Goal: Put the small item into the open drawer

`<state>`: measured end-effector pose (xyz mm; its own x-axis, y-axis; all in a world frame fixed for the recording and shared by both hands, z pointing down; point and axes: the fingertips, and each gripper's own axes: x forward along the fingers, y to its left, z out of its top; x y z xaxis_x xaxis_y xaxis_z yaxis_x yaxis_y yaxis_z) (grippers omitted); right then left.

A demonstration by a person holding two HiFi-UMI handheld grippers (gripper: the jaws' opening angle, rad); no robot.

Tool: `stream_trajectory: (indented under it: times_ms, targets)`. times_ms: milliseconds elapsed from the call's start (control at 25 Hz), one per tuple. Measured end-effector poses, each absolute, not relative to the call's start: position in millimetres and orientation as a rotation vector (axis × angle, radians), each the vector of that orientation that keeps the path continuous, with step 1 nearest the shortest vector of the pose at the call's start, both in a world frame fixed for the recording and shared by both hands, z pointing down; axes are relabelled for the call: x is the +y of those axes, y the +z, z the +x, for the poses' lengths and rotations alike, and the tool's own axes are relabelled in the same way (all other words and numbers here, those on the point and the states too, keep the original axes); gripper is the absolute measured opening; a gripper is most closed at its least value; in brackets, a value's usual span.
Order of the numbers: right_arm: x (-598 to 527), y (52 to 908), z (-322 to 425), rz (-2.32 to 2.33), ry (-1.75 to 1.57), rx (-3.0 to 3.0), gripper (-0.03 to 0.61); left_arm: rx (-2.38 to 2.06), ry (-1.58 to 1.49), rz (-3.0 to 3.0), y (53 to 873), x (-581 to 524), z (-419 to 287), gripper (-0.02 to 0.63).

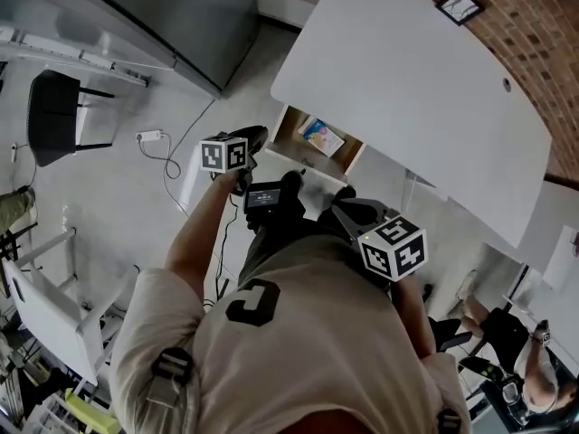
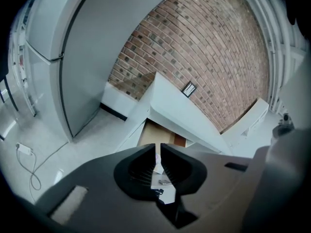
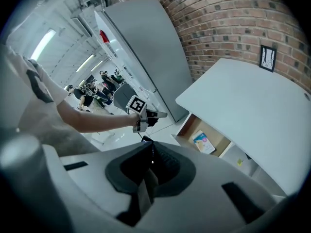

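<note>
Seemingly the small item point(image 1: 323, 136) already lies in the open drawer point(image 1: 291, 130) under the counter point(image 1: 407, 89). The left gripper point(image 2: 157, 150) has its fingers a slit apart and empty; the right gripper point(image 3: 150, 152) has its fingers pressed together. Both should lift clear without knocking the drawer front.

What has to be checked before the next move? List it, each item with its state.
1. Open drawer: ok. The drawer stands open under the white table.
2. Item placed: ok. A colourful small item lies inside the drawer.
3. Nothing in the left tool: ok. Its jaws are nearly together, with a narrow gap and nothing between them.
4. Nothing in the right tool: ok. Its jaws are together and hold nothing.
5. Both tools apart from the drawer: ok.
6. Other contents of the drawer: cannot tell. The table hides part of it.
</note>
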<state>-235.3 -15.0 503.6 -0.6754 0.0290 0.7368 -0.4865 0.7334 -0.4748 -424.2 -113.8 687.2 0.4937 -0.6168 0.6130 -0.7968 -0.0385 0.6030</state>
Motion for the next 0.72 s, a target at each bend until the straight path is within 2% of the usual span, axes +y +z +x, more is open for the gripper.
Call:
stream_trajectory:
  times_ms: [40,120,400,720]
  targets:
    - [-16,498,-238,0.341,0.872,-2.19,0.005,-1.191,0.197,1.742,679,-111,-422,0.016]
    - [-20,487,-245,0.332,0.87,-2.234,0.006,-1.159,0.134,1.749,659,-106,-415,0.009]
    - [-24,474,-254,0.344,0.76,-2.256,0.005,-1.085,0.07,1.937,590,-100,-384,0.007]
    - [-28,468,-257,0.358,0.729,-2.274,0.005,-1.094,0.029,2.085,544,-108,-383,0.008]
